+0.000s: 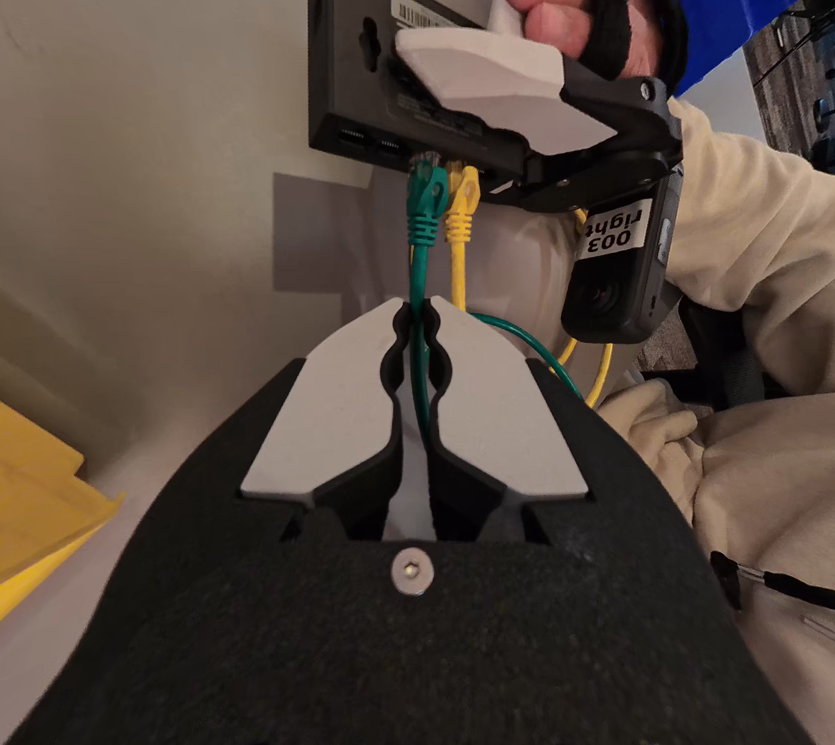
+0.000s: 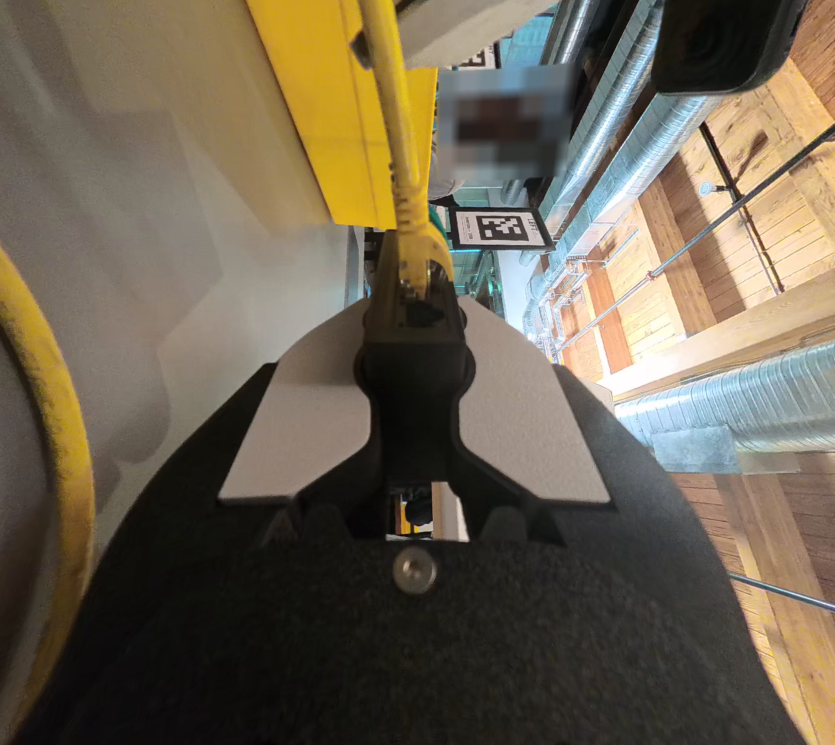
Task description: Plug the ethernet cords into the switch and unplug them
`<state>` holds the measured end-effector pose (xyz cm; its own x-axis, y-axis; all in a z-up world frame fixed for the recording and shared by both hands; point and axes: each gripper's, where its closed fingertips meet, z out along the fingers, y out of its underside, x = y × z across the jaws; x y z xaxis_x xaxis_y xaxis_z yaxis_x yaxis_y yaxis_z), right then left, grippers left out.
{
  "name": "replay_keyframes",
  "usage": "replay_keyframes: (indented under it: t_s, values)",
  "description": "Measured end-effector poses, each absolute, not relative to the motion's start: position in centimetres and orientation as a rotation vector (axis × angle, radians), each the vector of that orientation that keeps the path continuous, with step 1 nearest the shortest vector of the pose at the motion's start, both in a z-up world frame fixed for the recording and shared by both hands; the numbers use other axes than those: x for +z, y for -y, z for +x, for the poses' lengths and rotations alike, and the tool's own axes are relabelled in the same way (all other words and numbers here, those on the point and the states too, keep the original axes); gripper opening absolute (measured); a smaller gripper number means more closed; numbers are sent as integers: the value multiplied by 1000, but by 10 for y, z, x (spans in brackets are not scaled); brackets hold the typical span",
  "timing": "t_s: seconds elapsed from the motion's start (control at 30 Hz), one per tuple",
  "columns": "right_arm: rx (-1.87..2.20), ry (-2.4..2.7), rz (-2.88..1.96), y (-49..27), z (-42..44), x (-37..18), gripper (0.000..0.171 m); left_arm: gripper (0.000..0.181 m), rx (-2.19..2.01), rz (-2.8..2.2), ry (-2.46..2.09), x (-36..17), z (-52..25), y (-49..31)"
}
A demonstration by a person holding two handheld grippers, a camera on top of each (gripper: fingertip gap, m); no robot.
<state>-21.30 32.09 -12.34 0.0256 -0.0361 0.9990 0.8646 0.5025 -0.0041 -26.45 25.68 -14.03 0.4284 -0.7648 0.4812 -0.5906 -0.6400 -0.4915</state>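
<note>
Your right gripper (image 1: 510,91) squeezes the black switch (image 1: 361,59) and holds it up off the table (image 1: 135,136). In the right wrist view its 2 fingers (image 2: 316,384) clamp the end of that box tight. The switch sits at about 12 o'clock from your left gripper (image 1: 418,317).

2 cords hang from the ports. The yellow cord (image 1: 460,208) looks plugged in. The green cord (image 1: 422,204) sits in the port beside it, toward 9 o'clock, but its clear tip still shows, so it may not be all the way in. I cannot tell for sure.

Your left gripper pinches only the thin green wire, well below the plug. That is a weak hold. The wire bends if you push and strains if you pull.

So let go, slide up toward 12 o'clock, and grab the fat green boot. Keep the switch steady with your right gripper. Push or pull straight along the port, never sideways. To unplug, press the little clip first.
</note>
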Motion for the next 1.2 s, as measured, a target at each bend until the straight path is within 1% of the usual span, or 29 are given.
replay_keyframes:
  t_s: [0.3,0.5,0.67,0.77,1.07,1.2]
  values:
    - [-711,1302,-916,-325,-204,-116,30,5,-1007,-2164,-1233,-123,-252,-263]
    - [-651,1332,-907,-318,-215,-120,30,6,-835,-1973,-1301,-127,-243,-267]
    - [-589,1293,-951,-320,-212,-115,30,5,-669,-1841,-1282,-119,-240,-272]
    - [-561,1327,-953,-317,-213,-122,29,5,-612,-1833,-1323,-123,-240,-270]
    - [-496,1316,-992,-315,-217,-124,29,5,-692,-1843,-1310,-122,-239,-270]
    - [-474,1295,-1033,-321,-216,-124,30,5,-724,-1860,-1234,-119,-236,-277]
